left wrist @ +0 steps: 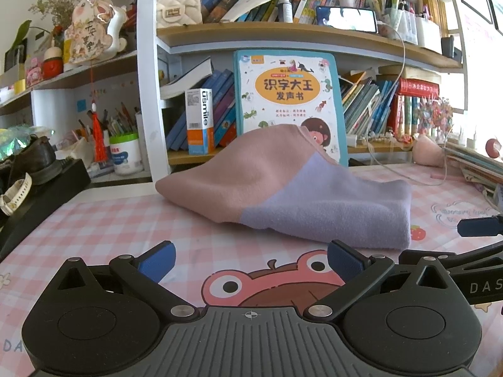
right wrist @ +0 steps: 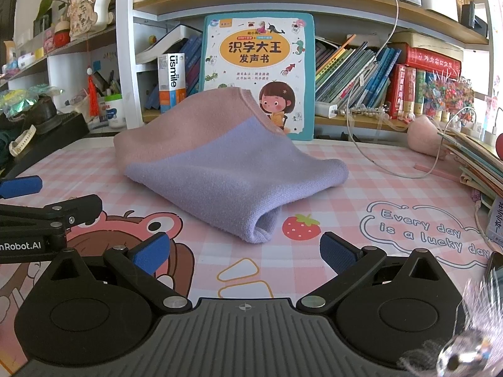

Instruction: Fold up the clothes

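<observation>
Both grippers sit low over the pink checked mat (left wrist: 94, 220), side by side, facing the shelves. The left gripper (left wrist: 250, 259) has its blue pads spread wide with nothing between them, and the right gripper (right wrist: 245, 251) is just as wide and just as empty. Dead ahead lies the knit garment (right wrist: 220, 157), pink at the far left, lilac toward the near right, already doubled into a thick bundle with its back edge propped up against the picture book (right wrist: 257, 53). Its long axis runs diagonally, far-left to near-right. The near lilac corner (right wrist: 261, 232) points almost straight at the right gripper, just beyond its pads; from the left gripper the bundle lies ahead and slightly right. I'd call the right hand nearer.
</observation>
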`<state>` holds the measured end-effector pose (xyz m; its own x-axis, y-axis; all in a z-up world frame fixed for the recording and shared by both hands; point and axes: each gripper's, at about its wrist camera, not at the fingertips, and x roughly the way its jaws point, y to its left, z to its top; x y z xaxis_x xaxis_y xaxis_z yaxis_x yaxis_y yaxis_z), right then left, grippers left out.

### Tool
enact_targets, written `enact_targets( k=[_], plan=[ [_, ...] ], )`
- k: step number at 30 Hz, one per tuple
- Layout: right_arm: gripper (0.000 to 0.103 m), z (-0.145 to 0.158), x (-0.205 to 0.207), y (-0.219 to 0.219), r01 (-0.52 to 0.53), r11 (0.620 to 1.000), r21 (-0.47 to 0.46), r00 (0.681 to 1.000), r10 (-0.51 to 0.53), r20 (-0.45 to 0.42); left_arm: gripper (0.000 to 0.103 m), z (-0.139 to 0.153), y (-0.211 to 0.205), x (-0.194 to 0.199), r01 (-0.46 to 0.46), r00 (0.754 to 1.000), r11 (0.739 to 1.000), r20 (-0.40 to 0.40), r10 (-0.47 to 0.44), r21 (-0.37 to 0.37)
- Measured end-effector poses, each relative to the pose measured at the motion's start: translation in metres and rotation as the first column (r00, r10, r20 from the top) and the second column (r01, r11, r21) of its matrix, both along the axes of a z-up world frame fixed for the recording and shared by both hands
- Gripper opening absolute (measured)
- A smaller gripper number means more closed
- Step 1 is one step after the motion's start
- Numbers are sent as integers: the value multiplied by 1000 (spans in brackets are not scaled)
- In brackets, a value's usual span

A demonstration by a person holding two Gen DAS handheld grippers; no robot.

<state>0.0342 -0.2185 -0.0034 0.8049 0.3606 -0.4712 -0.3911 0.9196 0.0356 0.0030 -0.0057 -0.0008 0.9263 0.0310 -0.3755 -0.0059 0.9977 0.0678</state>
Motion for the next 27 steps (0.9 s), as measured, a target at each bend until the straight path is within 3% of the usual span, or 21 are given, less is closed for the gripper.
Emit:
enact_targets(
  k=[27],
  plan=[
    [102,0,2,1,-5,1000,-4,1000,5,-7,103,0,0,1,5,1000,1000,-8,-5,-1]
  ],
)
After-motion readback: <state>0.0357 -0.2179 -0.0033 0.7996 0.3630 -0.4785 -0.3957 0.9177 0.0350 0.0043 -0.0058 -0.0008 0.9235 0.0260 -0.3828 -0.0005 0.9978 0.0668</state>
